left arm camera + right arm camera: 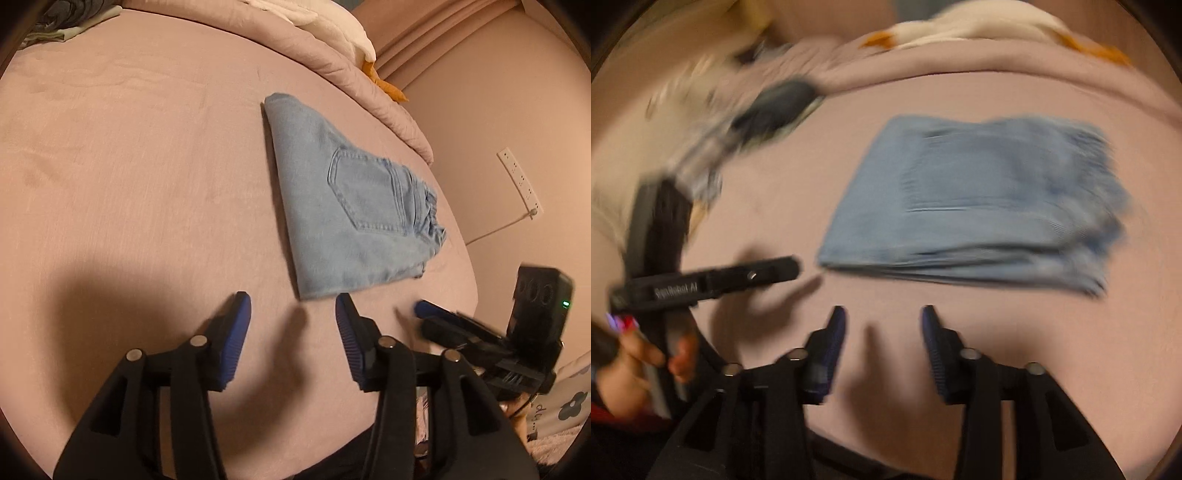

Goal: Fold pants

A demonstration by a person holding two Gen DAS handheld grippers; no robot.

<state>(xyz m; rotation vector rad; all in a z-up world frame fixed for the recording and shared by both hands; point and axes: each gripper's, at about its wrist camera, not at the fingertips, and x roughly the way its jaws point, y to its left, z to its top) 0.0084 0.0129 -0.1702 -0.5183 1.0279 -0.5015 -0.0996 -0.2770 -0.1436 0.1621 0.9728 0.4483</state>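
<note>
So the pants [347, 195] were sitting folded into a compact light-blue denim bundle on the pink bed sheet [129, 166], back pocket facing up, waistband end bunched toward the right of the left gripper's view. The left gripper [293, 306] hung just short of the bundle's near corner, blue-padded fingers spread apart with nothing between them, only sheet and their own shadow. The right gripper [882, 314] was the same deal, fingers spread wide and empty, with the pants [979, 199] ahead of it and a bit to its right, not touching. That view was pretty motion-blurred, so denim details were mush. The right gripper [436, 312] also showed off to the right of the left one, low over the sheet. Beyond the pants, a rumpled pink duvet [351, 77] with a white-and-orange plush [354, 40] on it ran along the far side.
</note>
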